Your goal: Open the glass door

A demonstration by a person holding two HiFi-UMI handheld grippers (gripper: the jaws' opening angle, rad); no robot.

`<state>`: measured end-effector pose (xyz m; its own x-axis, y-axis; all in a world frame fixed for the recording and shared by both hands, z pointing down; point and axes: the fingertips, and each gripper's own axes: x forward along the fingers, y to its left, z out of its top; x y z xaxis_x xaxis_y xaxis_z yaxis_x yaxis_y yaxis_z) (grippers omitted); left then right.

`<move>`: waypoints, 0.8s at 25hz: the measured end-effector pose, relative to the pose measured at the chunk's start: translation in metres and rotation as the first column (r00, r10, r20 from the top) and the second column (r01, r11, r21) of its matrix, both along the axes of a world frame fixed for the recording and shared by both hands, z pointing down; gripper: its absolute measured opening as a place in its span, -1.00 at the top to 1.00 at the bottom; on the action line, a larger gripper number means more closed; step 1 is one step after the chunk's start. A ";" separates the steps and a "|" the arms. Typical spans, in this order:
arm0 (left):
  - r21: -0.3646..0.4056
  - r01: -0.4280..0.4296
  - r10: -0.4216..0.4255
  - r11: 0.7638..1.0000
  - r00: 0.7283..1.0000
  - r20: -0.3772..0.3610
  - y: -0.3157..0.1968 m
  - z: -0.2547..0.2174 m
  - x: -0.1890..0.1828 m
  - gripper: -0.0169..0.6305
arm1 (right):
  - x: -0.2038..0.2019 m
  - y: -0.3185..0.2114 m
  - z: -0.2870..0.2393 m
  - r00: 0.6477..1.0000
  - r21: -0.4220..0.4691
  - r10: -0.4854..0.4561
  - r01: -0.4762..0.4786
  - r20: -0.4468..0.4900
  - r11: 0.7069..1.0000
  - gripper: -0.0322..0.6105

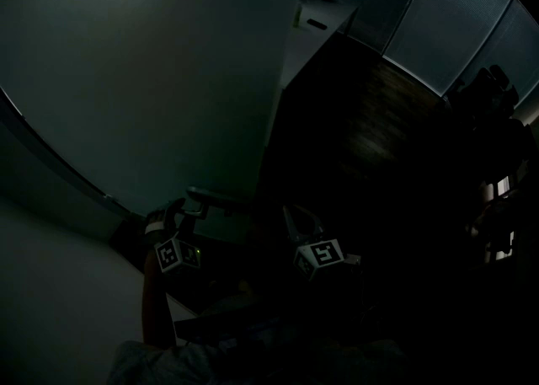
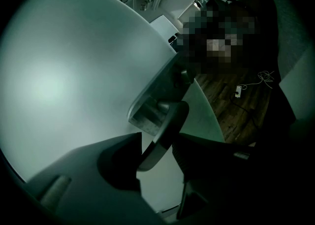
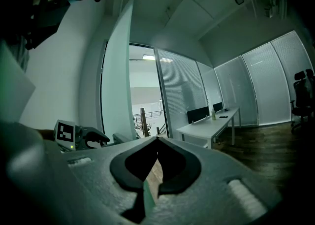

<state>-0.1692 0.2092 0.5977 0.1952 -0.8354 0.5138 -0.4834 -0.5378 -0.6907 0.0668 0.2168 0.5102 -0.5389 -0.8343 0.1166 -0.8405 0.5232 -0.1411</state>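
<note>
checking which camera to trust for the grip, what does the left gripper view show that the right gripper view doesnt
Only the left gripper view: the door handle up close, with the left gripper closed on it, and a cable on the floor. Only the right gripper view: the right gripper, jaws together, a white desk and window blinds. Both: the frosted glass door, the wooden floor and the left gripper.

Our count
We counted one glass door [image 1: 152, 80], one handle [image 2: 173, 114], one worktop [image 3: 211, 124] and two grippers: left gripper [image 2: 158, 143], right gripper [image 3: 157, 141].
</note>
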 end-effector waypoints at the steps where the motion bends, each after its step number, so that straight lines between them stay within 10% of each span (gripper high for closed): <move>1: 0.002 0.001 -0.001 1.000 1.000 0.005 0.000 -0.001 0.000 0.34 | 0.000 0.000 0.000 1.000 0.000 0.000 0.000 0.001 1.000 0.89; 12: 0.030 0.011 -0.010 0.999 1.000 -0.012 0.002 -0.004 -0.002 0.28 | 0.002 -0.002 0.002 1.000 -0.009 0.004 -0.004 0.002 1.000 0.89; 20: 0.006 -0.011 0.011 1.000 0.999 -0.036 0.021 -0.007 -0.002 -0.34 | -0.001 0.001 0.006 1.000 -0.013 -0.006 0.006 0.010 1.000 0.89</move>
